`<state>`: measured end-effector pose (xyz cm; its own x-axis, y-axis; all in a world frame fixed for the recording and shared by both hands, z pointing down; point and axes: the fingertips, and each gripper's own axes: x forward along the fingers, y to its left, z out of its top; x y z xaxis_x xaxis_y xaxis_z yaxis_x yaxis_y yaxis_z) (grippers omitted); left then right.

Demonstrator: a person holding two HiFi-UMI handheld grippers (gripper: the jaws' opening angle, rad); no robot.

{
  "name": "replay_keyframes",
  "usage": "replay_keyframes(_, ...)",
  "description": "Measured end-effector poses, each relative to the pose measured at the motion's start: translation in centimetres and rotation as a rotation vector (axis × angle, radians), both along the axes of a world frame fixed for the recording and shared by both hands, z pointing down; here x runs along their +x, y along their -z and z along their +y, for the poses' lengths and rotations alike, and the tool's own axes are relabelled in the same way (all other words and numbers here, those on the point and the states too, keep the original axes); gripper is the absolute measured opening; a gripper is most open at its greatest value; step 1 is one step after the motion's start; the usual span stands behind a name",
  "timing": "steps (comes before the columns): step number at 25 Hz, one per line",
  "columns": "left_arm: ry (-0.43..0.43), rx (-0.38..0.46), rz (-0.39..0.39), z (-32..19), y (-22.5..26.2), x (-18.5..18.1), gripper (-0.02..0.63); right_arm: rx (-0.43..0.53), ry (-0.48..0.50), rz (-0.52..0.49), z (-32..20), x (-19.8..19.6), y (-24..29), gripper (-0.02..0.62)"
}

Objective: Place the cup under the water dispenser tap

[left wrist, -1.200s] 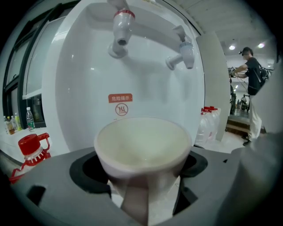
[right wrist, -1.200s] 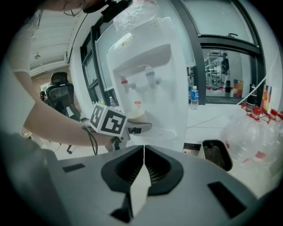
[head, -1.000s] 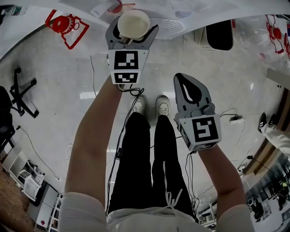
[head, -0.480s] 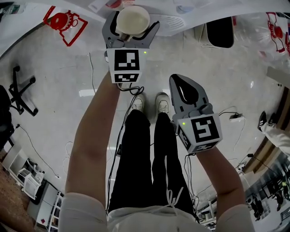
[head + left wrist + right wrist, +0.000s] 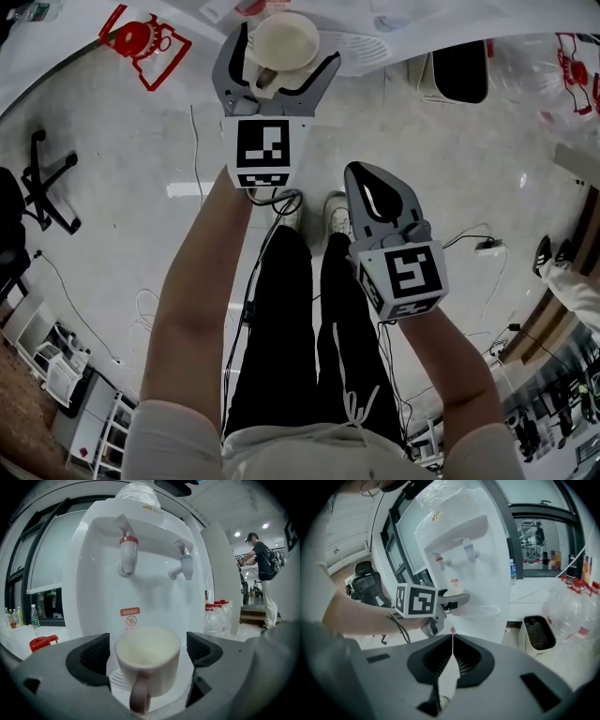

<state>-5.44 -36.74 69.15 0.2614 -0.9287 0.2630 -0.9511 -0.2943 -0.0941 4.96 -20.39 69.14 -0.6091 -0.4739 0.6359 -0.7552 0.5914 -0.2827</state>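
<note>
My left gripper (image 5: pixel 286 45) is opening around the cup (image 5: pixel 149 667) on the water dispenser's (image 5: pixel 140 592) drip tray (image 5: pixel 116 682); my right gripper (image 5: pixel 451 640) is closed and empty.

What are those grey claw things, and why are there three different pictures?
There is no robot here: a person holds a grey pincer tool in each hand. One picture comes from a camera on the person's head, looking down at arms, legs and floor. The other two come from little cameras riding on each pincer. The left gripper is opening its jaws around a white cup, which stands on the drip tray of a white water dispenser, below its red tap and blue tap. The pads are not squeezing the cup. The right gripper is shut and holds nothing.
</note>
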Motion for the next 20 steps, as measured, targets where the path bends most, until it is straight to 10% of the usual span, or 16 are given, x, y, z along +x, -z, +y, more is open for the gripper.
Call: replay_keyframes(20, 0.085, -0.093, 0.14, 12.1, 10.8, 0.9, 0.479, 0.099, -0.039, -0.022, 0.3, 0.3, 11.0, 0.028)
